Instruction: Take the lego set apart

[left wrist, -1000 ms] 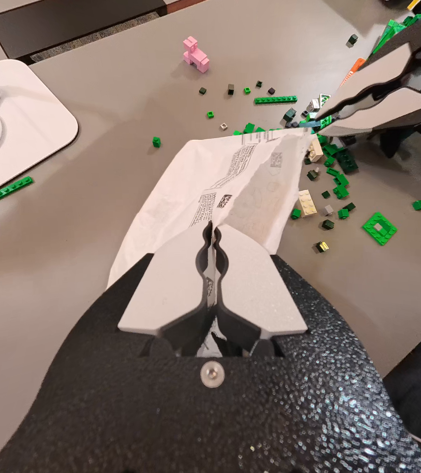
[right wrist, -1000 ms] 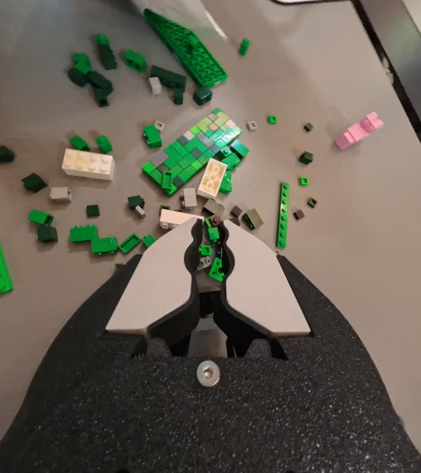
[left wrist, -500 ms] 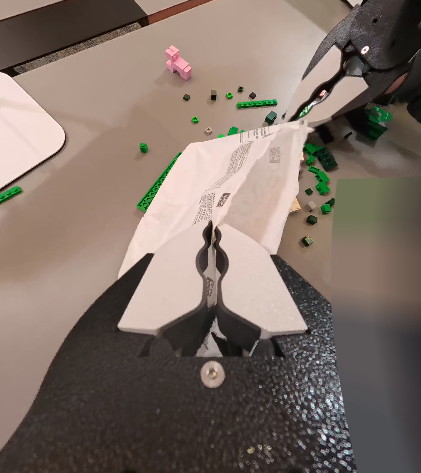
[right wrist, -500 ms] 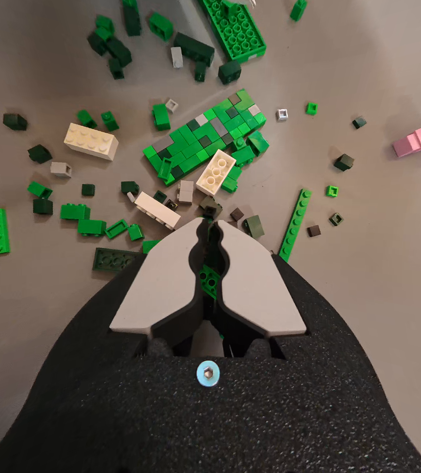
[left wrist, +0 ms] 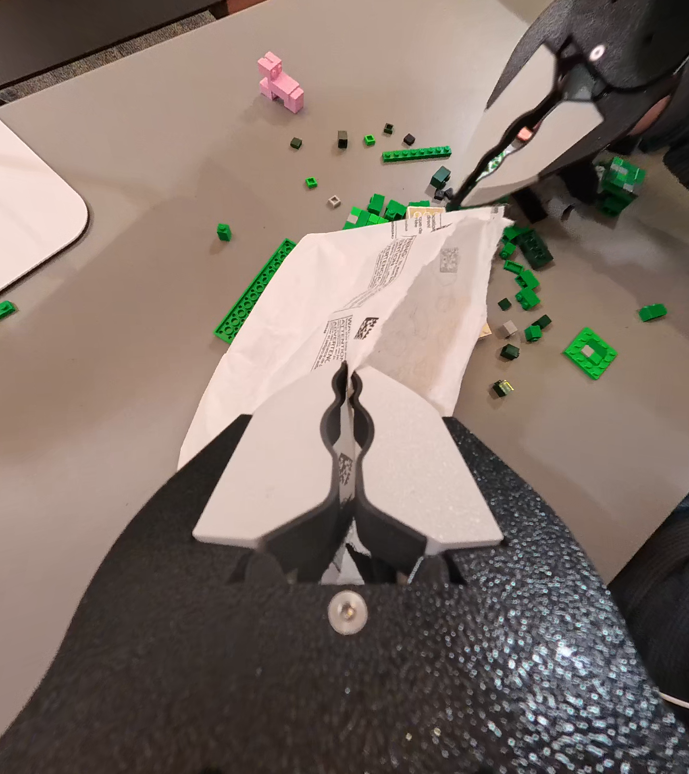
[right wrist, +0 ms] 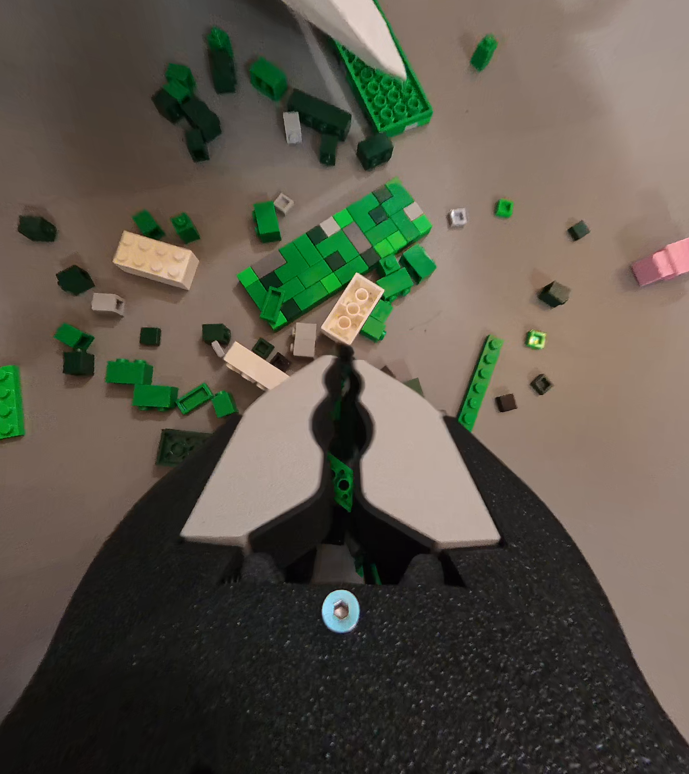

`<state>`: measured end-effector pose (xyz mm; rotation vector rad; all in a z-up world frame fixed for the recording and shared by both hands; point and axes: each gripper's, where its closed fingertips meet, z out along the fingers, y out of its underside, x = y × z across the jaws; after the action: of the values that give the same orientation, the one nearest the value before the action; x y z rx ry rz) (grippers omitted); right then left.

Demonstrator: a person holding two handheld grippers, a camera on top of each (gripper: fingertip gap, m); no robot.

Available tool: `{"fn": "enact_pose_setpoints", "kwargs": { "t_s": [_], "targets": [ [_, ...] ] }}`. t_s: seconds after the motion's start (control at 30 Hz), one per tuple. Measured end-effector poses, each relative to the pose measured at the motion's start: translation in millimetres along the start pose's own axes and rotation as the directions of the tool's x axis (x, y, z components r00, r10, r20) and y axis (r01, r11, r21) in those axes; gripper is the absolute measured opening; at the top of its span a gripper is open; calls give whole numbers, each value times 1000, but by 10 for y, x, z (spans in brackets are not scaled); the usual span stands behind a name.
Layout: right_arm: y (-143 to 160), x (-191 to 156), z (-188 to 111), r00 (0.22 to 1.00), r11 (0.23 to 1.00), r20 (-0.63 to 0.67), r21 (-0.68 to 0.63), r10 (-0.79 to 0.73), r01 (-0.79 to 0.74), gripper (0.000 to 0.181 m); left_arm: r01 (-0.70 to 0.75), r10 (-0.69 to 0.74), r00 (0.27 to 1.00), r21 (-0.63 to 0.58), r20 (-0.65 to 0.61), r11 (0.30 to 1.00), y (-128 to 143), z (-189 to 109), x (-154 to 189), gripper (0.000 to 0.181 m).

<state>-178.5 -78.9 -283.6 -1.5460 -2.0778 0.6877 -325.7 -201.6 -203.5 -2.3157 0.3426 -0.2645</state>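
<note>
A green piece is carried in the right gripper above the torn mouth of the paper bag held by the left gripper.

Nearest, the left gripper point(left wrist: 349, 370) is seen clamped on the lower edge of the white paper bag point(left wrist: 359, 301), whose long axis runs away from it toward the far right of the tabletop point(left wrist: 125, 377), its torn mouth at the far end. Just beyond that mouth, the right gripper point(left wrist: 458, 205) is held tips-down, its fingers closed on a small green piece point(right wrist: 341, 481), so the right one is judged the nearer to the opening. Under it, a tiled green plate point(right wrist: 334, 255) and loose bricks are scattered mid-table; farthest, a pink figure point(left wrist: 280, 83) stands near the far edge.
</note>
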Motion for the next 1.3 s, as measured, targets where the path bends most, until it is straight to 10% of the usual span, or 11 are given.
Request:
{"fn": "enact_pose_setpoints", "kwargs": {
  "t_s": [0.23, 0.93, 1.3],
  "targets": [
    [-1003, -337, -317, 970, 952, -167, 218, -179, 213, 0, 10, -10, 1000, -10, 12, 1000, 5, 65, -18, 0],
    [-689, -95, 747, 1000, 997, 11, -73, -16, 17, 17, 37, -36, 992, -8, 120, 999, 51, -74, -233, 0],
    [-1245, -362, 154, 992, 986, 18, 115, -126, 123, 6, 55, -53, 991, -11, 124, 998, 59, -48, -246, 0]
  ]
}}
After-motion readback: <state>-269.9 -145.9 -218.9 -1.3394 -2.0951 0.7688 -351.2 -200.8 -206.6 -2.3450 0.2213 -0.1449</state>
